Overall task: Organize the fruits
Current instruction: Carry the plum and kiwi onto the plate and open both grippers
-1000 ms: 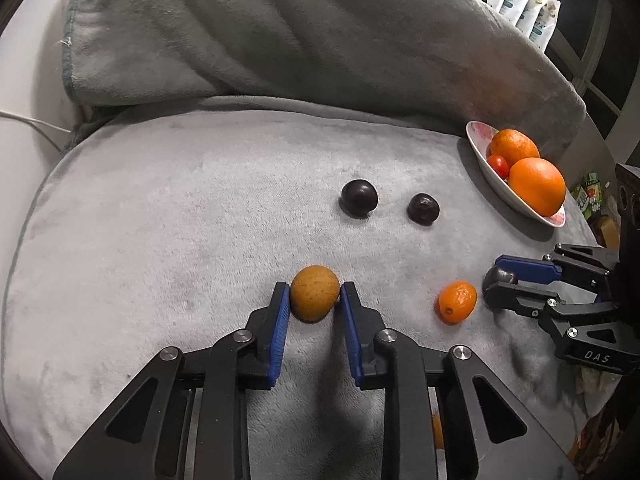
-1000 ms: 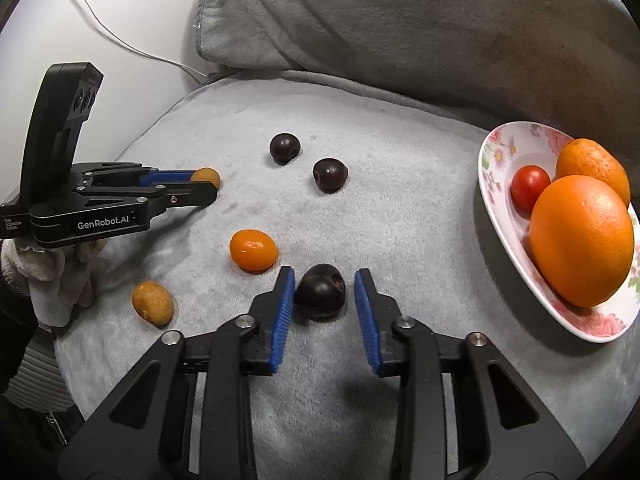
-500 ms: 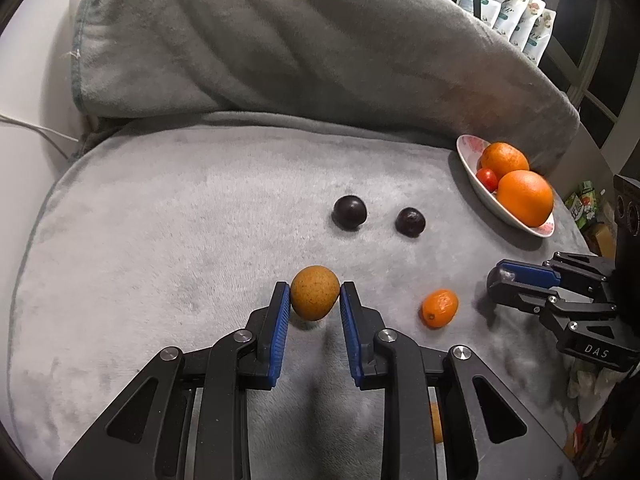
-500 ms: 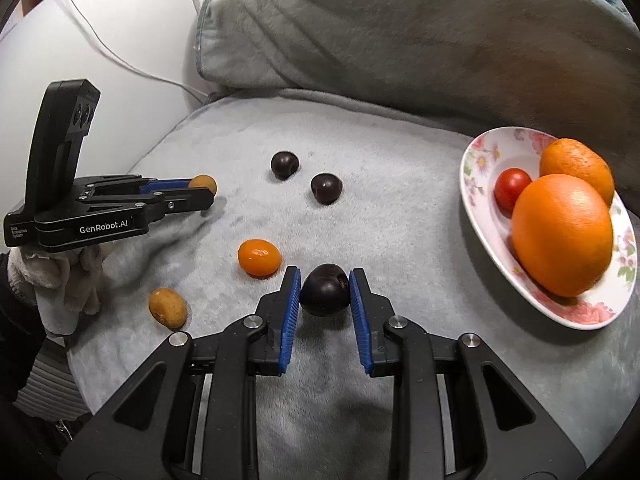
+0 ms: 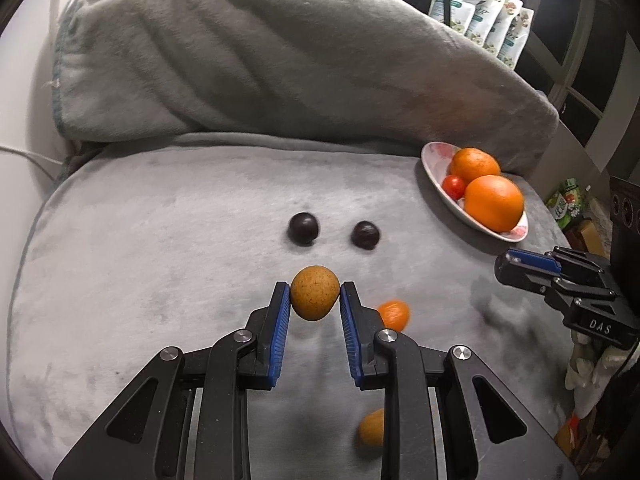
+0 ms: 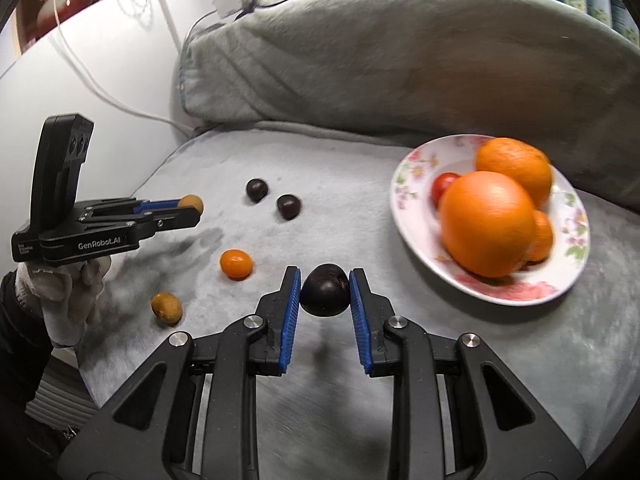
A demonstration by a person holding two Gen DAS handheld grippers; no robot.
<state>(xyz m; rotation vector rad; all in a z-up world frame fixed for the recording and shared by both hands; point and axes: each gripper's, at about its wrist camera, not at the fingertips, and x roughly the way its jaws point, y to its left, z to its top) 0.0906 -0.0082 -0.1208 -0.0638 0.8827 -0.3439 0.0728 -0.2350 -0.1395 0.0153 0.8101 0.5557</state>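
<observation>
My left gripper [image 5: 315, 300] is shut on a small tan fruit [image 5: 315, 298], held above the grey cushion [image 5: 160, 240]. From the right wrist view the left gripper [image 6: 192, 210] carries that tan fruit [image 6: 191, 201] at the left. My right gripper [image 6: 325, 290] is shut on a dark plum [image 6: 325, 290], lifted off the cushion. A flowered plate [image 6: 412, 168] to the right holds two oranges [image 6: 488, 224], a cherry tomato [image 6: 443, 185] and a smaller orange fruit. Two dark plums [image 6: 256, 189] [image 6: 289, 206], a kumquat [image 6: 236, 263] and another tan fruit [image 6: 166, 308] lie on the cushion.
A grey pillow [image 5: 280, 64] rises behind the cushion, close behind the plate [image 5: 434, 160]. White cables [image 6: 100, 92] run along the wall at the left. Packets [image 5: 484, 12] stand at the far right. A gloved hand [image 6: 68, 304] holds the left gripper.
My right gripper closed on the dark plum and lifted it toward the plate. My left gripper rose a little with the tan fruit in it.
</observation>
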